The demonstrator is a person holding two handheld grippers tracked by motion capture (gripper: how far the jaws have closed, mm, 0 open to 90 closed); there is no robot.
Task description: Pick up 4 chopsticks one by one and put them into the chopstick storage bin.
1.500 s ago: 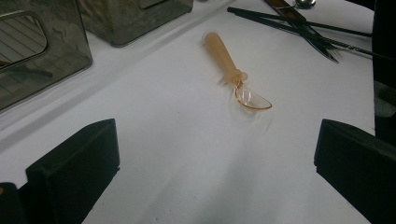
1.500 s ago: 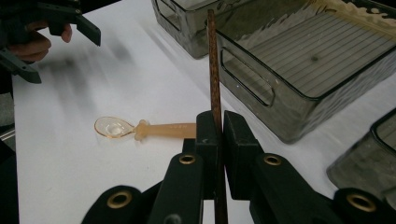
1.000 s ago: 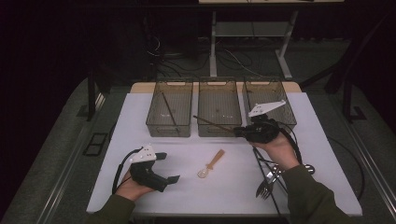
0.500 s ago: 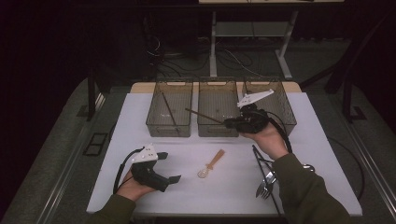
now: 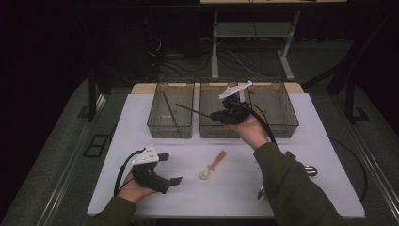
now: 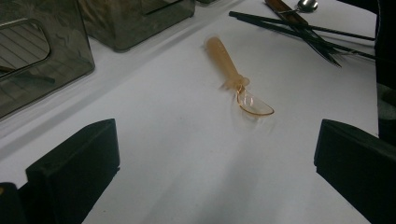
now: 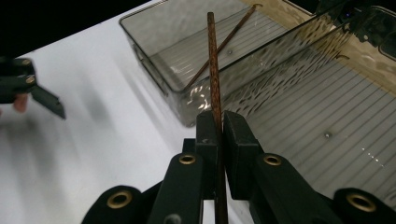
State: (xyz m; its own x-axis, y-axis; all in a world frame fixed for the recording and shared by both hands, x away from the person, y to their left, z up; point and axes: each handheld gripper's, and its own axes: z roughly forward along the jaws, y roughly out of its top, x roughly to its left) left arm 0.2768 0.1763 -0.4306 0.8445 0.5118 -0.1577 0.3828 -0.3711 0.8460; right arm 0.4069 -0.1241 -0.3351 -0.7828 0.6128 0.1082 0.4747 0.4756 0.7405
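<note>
Chopstick (image 7: pixel 215 79): you have a single brown one clamped between the jaws of your right gripper (image 7: pixel 217 126), which press on it from both sides. In the right gripper view it runs straight up from the jaws, its far end over the leftmost bin (image 7: pixel 154 51), where a second chopstick (image 7: pixel 224 44) lies slanted on the ribbed floor. In the high view your right gripper (image 5: pixel 217 116) is raised over the front of the middle bin (image 5: pixel 207 129), and the chopstick (image 5: pixel 190 110) sticks out leftward from it toward the left bin (image 5: pixel 155 126). A third bin (image 5: pixel 287 117) stands to the right of these, all three in a row along the far side of the white desk (image 5: pixel 141 141).

Your left gripper (image 5: pixel 171 169) rests low on the near left part of the desk, its jaws wide apart with nothing between them. In the left gripper view, an amber plastic spoon (image 6: pixel 236 79) lies on the desk ahead of those jaws, bowl toward you, well apart from both pads. Farther off, at that view's top right, a loose bundle of dark utensils (image 6: pixel 299 32) lies on the desk; in the high view they sit just by your right sleeve (image 5: pixel 291 188).
</note>
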